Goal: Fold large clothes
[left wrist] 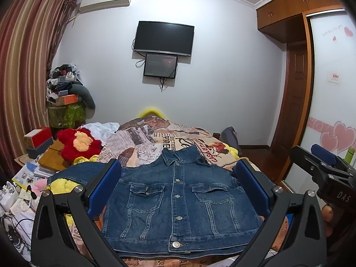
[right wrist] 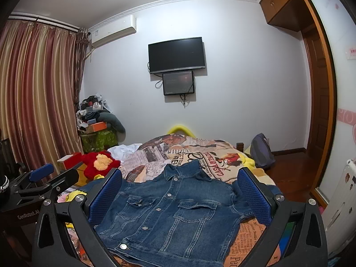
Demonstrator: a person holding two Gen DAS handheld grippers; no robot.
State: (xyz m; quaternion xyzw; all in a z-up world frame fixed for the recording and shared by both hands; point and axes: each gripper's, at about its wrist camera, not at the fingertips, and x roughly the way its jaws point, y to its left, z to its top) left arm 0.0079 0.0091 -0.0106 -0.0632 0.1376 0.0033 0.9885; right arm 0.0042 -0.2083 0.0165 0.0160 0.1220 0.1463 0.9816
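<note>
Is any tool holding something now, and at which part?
Nothing is held. The left tool and right tool both stand wide open above the blue denim jacket, which lies flat on the bed.

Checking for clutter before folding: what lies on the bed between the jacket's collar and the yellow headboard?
Only the printed bedspread lies between the jacket collar and the yellow headboard; both wrist views show that stretch otherwise bare.

Denim jacket (left wrist: pixel 178 202): dark blue, metal buttons, two flap chest pockets. State: buttoned closed, spread flat, front side up. Position: on the bed, collar pointing toward the far wall, hem nearest the cameras. One sleeve extends toward the left side (the other sleeve's lie cannot be determined).
</note>
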